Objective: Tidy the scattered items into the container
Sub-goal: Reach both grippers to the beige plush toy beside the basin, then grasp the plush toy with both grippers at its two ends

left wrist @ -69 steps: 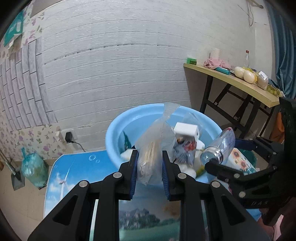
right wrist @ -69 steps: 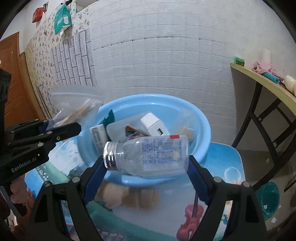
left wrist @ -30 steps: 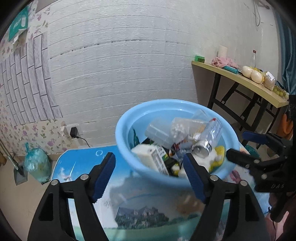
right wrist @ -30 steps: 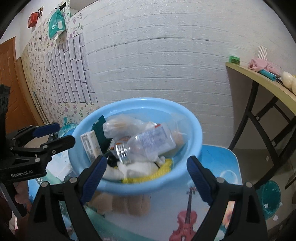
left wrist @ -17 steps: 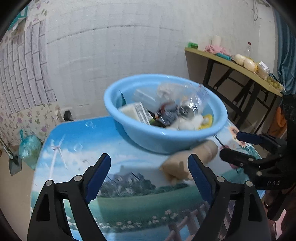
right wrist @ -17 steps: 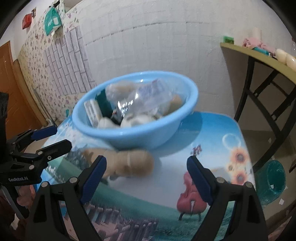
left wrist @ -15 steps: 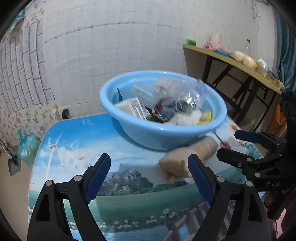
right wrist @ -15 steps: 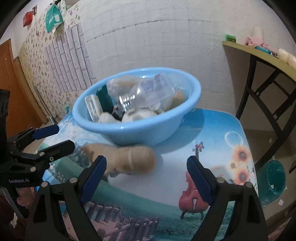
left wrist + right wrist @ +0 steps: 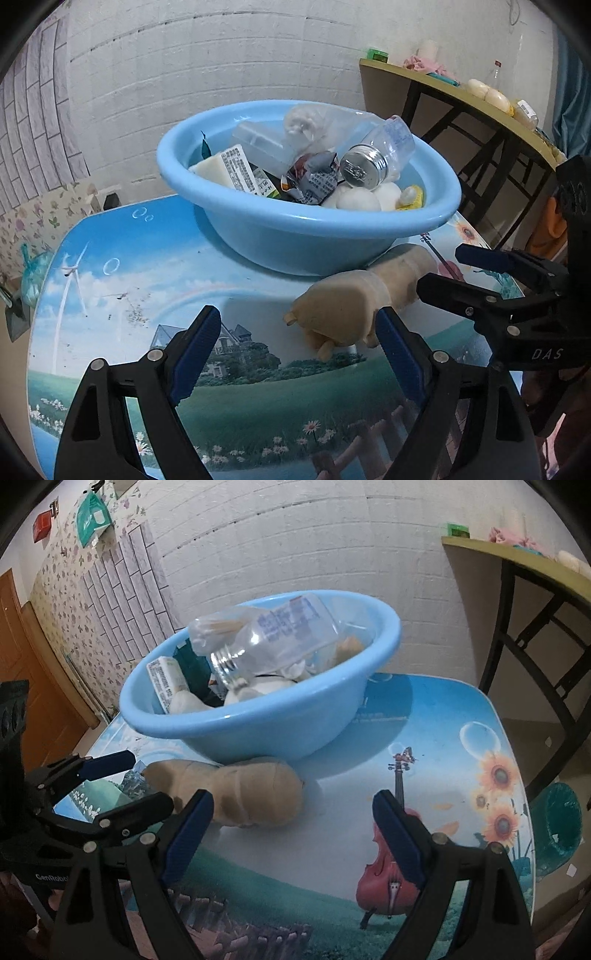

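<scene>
A light blue basin (image 9: 295,236) (image 9: 273,720) stands at the back of the picture-printed table (image 9: 110,280) (image 9: 443,746). It holds a clear bottle (image 9: 384,155) (image 9: 273,635), a plastic bag, packets and white lumps. A tan doll arm (image 9: 354,299) (image 9: 236,794) lies on the table against the basin's front. My left gripper (image 9: 297,350) is open and empty, just in front of the doll's hand. My right gripper (image 9: 291,834) is open and empty, its left finger beside the arm's thick end.
A wooden side table (image 9: 465,96) with bottles and cloths stands at the right by the brick wall. A teal bin (image 9: 561,816) sits on the floor right of the table. A green bag (image 9: 33,273) lies on the floor at left.
Both grippers let go of the bag and the bottle into the basin, opened wide, drew back and lowered toward the doll arm on the table.
</scene>
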Action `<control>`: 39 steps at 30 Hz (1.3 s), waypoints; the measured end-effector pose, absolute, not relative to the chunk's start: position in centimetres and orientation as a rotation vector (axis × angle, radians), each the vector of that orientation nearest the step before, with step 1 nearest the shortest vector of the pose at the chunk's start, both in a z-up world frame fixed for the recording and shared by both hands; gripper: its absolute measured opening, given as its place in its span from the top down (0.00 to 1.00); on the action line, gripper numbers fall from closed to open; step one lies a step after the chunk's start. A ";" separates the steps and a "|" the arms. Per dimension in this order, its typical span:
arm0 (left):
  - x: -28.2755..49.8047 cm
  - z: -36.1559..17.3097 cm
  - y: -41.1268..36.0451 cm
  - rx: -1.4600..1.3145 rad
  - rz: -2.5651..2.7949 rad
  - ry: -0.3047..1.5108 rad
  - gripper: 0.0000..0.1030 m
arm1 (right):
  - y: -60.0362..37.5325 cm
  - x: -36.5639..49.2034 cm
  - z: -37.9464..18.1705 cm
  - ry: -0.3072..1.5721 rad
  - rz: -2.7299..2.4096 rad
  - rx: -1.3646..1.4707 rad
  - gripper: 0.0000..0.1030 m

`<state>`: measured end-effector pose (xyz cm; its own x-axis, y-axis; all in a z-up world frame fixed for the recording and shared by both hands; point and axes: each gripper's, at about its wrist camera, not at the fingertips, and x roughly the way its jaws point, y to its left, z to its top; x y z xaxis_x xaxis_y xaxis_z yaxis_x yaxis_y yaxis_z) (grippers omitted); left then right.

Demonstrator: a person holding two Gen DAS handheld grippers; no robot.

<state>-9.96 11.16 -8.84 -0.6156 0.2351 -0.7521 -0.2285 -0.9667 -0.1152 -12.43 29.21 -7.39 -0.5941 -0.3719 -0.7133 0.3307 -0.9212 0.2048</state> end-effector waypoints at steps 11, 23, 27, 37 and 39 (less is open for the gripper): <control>-11.0 -9.7 11.0 -1.213 2.529 -0.056 0.17 | 29.9 -13.8 -8.3 -0.184 -2.378 1.162 0.18; -11.3 -10.1 12.1 -1.231 2.365 -0.085 0.52 | 28.5 -13.6 -8.9 -0.152 -2.284 1.147 0.47; -10.7 -9.6 12.3 -1.213 2.379 -0.070 0.52 | 28.3 -13.0 -8.4 -0.140 -2.283 1.140 0.48; -8.9 -7.6 11.5 -1.171 2.404 -0.092 0.52 | 26.5 -10.5 -6.2 -0.102 -2.295 1.104 0.48; -8.1 -7.4 11.1 -1.157 2.411 -0.093 0.52 | 26.6 -9.9 -5.8 -0.095 -2.299 1.094 0.48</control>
<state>-8.07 11.12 -7.36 -0.5396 0.4330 -0.7221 -0.3759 -0.8913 -0.2535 -9.86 26.59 -5.83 -0.4915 -0.5346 -0.6875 0.4759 -0.8260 0.3021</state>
